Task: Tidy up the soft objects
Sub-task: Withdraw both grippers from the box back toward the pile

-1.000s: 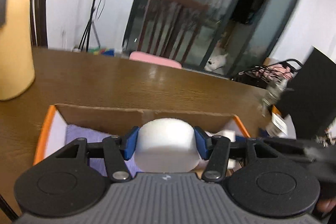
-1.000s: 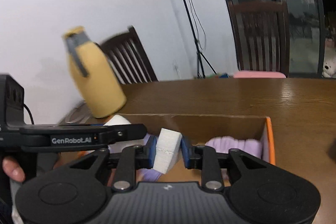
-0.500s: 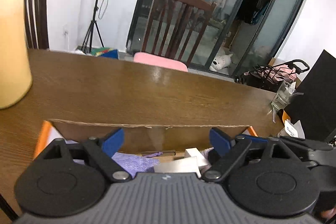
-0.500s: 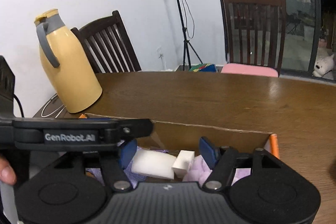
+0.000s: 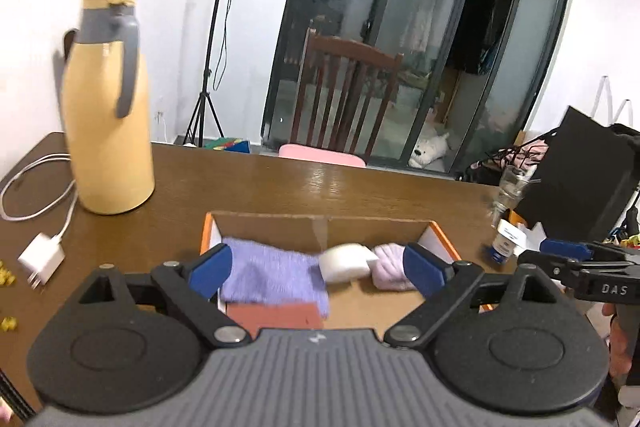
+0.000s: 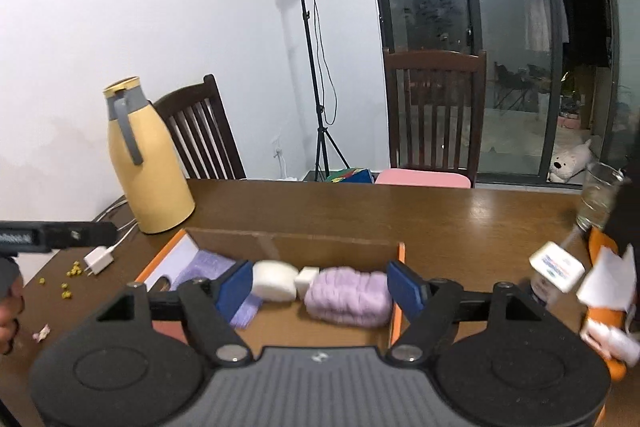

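An orange-edged cardboard box [image 5: 312, 223] [image 6: 288, 245] sits on the wooden table. In it lie a purple towel [image 5: 272, 277] [image 6: 208, 263], a white sponge [image 5: 346, 262] [image 6: 276, 279], a small white foam block [image 6: 307, 278] and a lilac knit roll [image 5: 390, 269] [image 6: 350, 301]. My left gripper [image 5: 318, 269] is open and empty above the box's near side. My right gripper [image 6: 322, 291] is open and empty, raised over the box. The right gripper's side shows in the left wrist view [image 5: 576, 265].
A yellow thermos jug [image 5: 106, 107] [image 6: 146, 159] stands left of the box, with a white charger and cable [image 5: 42, 255] [image 6: 100, 259]. A glass [image 6: 598, 199], small bottle [image 5: 506, 245] and orange-white packets [image 6: 604, 311] lie right. Chairs stand beyond the table.
Both grippers opened and dropped their pieces, the white sponge from the left and the small foam block from the right, into the box. Both then lifted up and back.
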`<state>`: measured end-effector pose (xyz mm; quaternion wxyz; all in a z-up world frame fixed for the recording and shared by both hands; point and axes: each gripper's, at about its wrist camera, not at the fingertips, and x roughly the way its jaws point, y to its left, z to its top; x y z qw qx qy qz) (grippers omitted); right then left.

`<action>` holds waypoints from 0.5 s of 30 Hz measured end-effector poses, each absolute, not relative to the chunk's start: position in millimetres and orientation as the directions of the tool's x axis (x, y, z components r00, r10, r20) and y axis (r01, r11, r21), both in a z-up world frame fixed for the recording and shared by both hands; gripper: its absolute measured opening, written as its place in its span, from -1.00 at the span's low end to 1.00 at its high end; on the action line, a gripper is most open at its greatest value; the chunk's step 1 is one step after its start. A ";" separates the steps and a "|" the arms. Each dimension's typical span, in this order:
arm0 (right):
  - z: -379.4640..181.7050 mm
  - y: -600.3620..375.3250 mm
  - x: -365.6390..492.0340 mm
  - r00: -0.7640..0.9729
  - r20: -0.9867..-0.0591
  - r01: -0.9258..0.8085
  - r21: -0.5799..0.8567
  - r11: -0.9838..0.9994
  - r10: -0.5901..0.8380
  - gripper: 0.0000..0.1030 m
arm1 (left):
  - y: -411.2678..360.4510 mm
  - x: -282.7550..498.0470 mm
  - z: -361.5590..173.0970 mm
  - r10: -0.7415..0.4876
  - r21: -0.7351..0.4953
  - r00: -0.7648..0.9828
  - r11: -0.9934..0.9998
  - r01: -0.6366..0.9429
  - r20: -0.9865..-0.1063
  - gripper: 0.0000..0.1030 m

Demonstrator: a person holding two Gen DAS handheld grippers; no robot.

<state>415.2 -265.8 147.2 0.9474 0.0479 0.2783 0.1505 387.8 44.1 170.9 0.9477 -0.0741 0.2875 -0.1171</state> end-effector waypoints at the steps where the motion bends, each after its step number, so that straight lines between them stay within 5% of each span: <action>1: 146.7 -267.6 402.2 0.806 -0.501 -0.259 0.181 0.949 0.316 0.43 | 43.5 372.9 171.9 -0.259 -0.201 0.815 0.963 0.177 -0.519 0.82; 8: 124.9 -271.6 300.8 0.898 -0.339 -0.241 0.153 0.958 0.280 0.49 | 29.6 245.9 156.9 -0.139 -0.032 0.945 0.990 0.136 -0.297 0.92; 15: 91.8 -260.3 194.5 0.941 -0.234 -0.238 0.062 0.969 0.246 0.70 | 23.1 146.3 109.5 -0.072 0.029 0.974 0.996 0.080 -0.214 0.96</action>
